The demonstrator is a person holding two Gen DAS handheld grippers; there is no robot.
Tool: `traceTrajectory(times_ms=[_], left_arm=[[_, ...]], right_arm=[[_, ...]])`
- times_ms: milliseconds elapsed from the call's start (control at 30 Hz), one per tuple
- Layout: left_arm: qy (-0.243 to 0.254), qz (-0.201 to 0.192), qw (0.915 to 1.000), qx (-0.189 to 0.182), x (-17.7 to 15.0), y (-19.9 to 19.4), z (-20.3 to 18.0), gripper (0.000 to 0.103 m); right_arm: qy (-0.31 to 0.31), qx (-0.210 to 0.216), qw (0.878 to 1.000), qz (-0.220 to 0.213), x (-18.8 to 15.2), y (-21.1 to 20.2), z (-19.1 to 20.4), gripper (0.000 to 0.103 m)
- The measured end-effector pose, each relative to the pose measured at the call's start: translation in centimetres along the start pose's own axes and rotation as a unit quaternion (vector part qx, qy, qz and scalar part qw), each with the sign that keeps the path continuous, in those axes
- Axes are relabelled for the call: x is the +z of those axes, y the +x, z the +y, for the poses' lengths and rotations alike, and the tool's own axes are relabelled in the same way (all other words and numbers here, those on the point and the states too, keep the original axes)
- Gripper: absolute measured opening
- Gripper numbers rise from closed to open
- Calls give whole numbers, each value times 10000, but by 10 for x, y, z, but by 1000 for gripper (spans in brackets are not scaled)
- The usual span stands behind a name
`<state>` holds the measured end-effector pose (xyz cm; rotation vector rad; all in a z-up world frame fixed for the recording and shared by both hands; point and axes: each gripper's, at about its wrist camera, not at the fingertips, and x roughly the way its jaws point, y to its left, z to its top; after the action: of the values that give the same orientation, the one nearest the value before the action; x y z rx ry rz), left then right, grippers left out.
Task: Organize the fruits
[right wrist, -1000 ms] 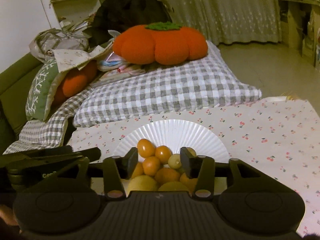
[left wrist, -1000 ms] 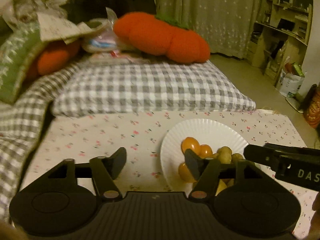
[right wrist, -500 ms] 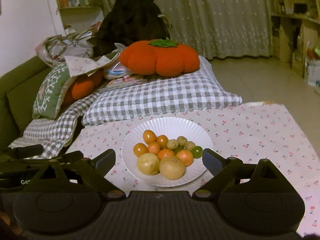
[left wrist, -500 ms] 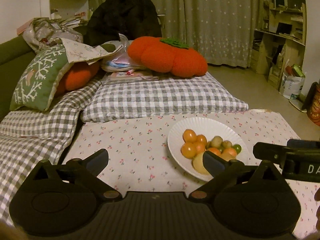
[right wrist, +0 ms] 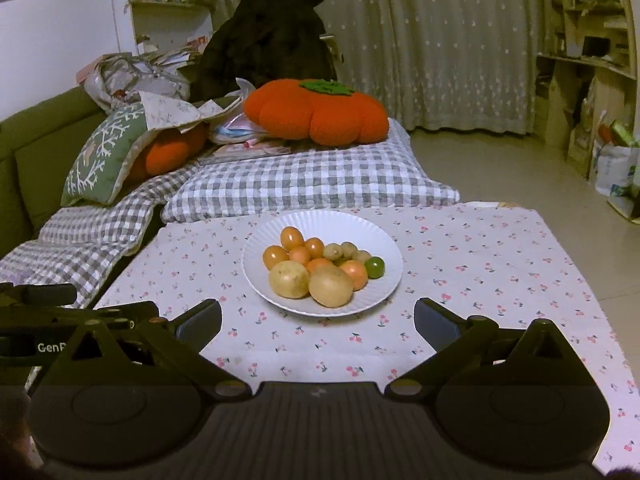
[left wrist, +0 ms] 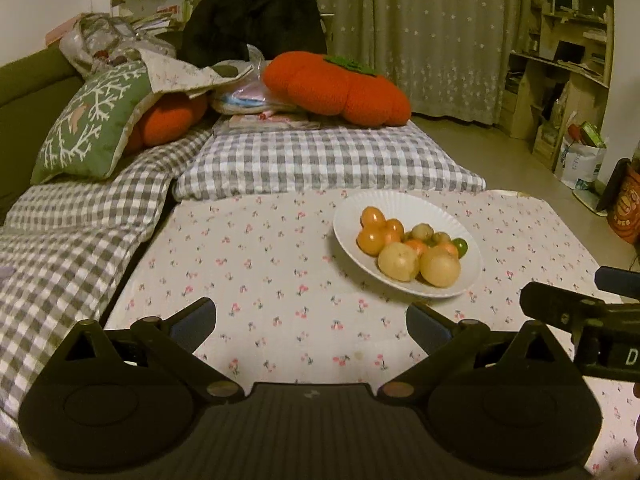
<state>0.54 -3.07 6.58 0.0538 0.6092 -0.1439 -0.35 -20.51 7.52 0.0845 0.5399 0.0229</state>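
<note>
A white paper plate (right wrist: 360, 224) stands on the cherry-print tablecloth and holds several fruits: small orange ones (right wrist: 291, 237), two large yellow-brown ones (right wrist: 330, 285), a few pale green ones (right wrist: 332, 251) and one dark green one (right wrist: 375, 267). The plate also shows in the left wrist view (left wrist: 400, 204), ahead and to the right. My left gripper (left wrist: 311, 322) is open and empty above the cloth, left of the plate. My right gripper (right wrist: 318, 322) is open and empty, just short of the plate's near rim.
A grey checked cushion (right wrist: 312, 178) lies behind the table with an orange pumpkin pillow (right wrist: 316, 114) on it. A green sofa (right wrist: 28, 148) with more pillows is at the left. Shelves and bags (left wrist: 576, 120) stand at the right by the floor.
Both grippers have opened wide and pulled back and up from the plate. The fruits stay on the plate, now farther ahead in both views.
</note>
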Motion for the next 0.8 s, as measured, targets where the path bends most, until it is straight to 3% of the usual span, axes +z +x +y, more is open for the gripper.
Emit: traceTrajectory(times_ms=[533, 800], left_arm=[[-1, 129, 9997, -199, -16, -7, -8, 95], [59, 102, 9999, -43, -17, -6, -7, 95]], right_arm=[[151, 22, 9999, 11, -15, -4, -5, 103], [127, 90, 9999, -9, -15, -1, -4, 103]])
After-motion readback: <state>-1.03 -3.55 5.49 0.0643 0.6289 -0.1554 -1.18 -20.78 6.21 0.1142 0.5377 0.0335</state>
